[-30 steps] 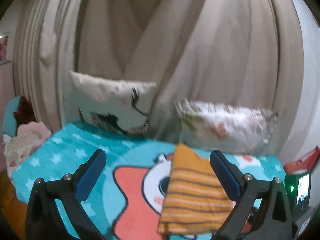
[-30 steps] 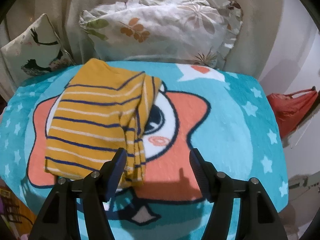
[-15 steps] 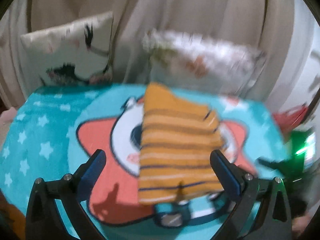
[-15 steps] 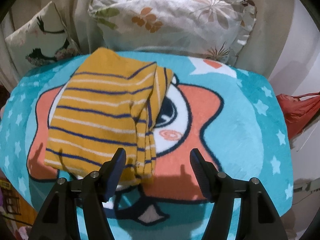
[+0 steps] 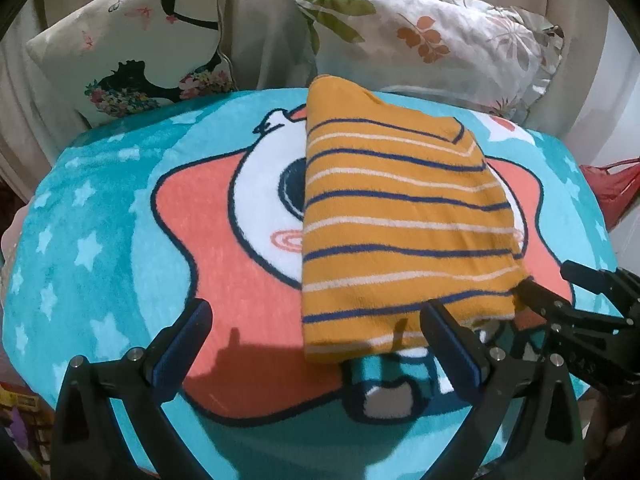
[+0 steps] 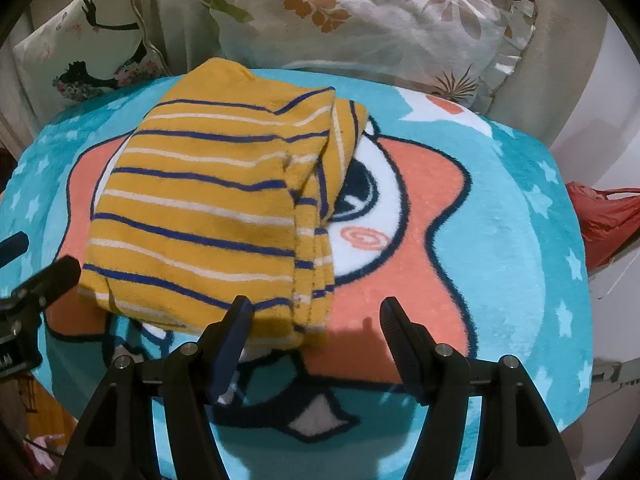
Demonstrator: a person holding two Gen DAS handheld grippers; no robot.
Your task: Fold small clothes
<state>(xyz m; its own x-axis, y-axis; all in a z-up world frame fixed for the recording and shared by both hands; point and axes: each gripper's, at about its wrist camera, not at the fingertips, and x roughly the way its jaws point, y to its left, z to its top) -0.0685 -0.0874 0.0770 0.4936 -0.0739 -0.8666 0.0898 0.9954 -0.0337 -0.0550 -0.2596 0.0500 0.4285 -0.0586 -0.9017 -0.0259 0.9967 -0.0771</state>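
Observation:
A folded orange garment (image 5: pixel 400 220) with blue and white stripes lies flat on a teal star-print blanket (image 5: pixel 100 220). My left gripper (image 5: pixel 316 320) is open just above the garment's near left corner, and its right finger (image 5: pixel 444 332) overlaps the near hem. In the right wrist view the same garment (image 6: pixel 208 208) fills the left half. My right gripper (image 6: pixel 316 312) hovers open over its near right corner, where the layered edges stack. Each gripper also shows at the edge of the other view: the right gripper (image 5: pixel 548 280) and the left gripper (image 6: pixel 42 256). Nothing is gripped.
Two pillows lean against a beige curtain behind the blanket: one with a black figure print (image 5: pixel 132 48), one with leaves (image 5: pixel 432 32). A red bag (image 6: pixel 604 220) hangs off the right side. The blanket (image 6: pixel 500 240) drops off at its near and side edges.
The left gripper has dropped and tipped downward, from facing the curtain to hovering over the garment's near edge. The right gripper has sunk slightly closer to the garment. Both stay open.

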